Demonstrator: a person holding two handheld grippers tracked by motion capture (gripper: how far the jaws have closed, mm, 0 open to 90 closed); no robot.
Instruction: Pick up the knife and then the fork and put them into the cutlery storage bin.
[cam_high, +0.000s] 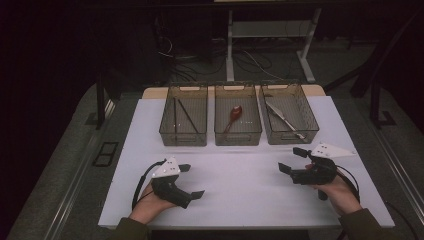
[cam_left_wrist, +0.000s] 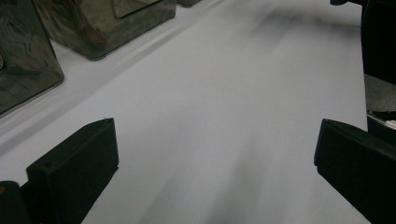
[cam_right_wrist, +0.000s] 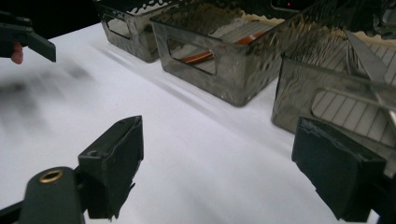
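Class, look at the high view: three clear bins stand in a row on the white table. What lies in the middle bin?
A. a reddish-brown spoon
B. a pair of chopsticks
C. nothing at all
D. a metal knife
A: the middle bin holds a reddish-brown spoon, its bowl toward the far end.

High view above table (cam_high: 240, 200), gripper views low, close, both facing the bins (cam_right_wrist: 224, 70).

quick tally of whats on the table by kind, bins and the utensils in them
Bins: 3
Chopsticks, in the left bin: 2
Spoon, in the middle bin: 1
Knife, in the right bin: 1
Total: 7
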